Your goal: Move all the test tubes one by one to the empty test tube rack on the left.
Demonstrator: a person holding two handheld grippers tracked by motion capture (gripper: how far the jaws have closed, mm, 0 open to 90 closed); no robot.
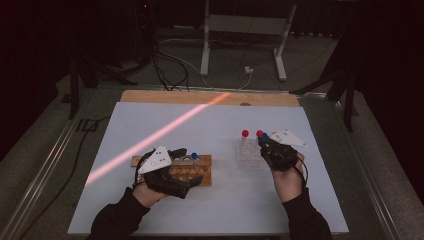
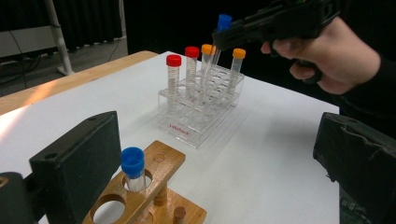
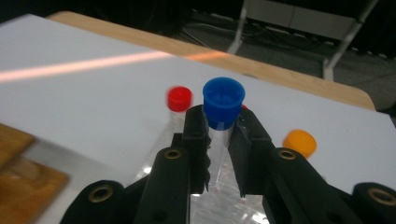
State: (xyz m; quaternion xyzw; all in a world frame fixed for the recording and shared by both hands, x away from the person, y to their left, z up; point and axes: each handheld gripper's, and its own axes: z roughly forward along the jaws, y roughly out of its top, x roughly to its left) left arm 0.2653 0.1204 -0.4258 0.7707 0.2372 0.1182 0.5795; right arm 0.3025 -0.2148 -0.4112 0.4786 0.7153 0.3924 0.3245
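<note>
Clearly the step in hand is the moving of tubes from the clear plastic tube rack (image 2: 201, 109) to the wooden tube stand (image 2: 152, 196): the right hand-held gripper (image 3: 219, 140) has its two black jaws closed on a clear plastic tube with a blue cap (image 3: 223, 100), gripping it just below the cap, with the cap standing above the jaw tips. In the left gripper view this tube (image 2: 219, 35) hangs above the rack and its lower part seems almost free of the holes, near two tubes with orange caps (image 2: 238, 53) and two with red caps (image 2: 173, 60); whether the tip is fully clear I cannot tell. I judge that the next move calls for lifting it straight up until it is free, then carrying it across the white surface (image 1: 210, 125) to the wooden stand, keeping it upright, and lowering it into an empty round hole. The left hand-held gripper (image 2: 224, 154) stands with its jaws wide open and holds nothing; it is by the wooden stand, where another blue-capped tube (image 2: 133, 168) already sits in a hole, just beside the left jaw.
</note>
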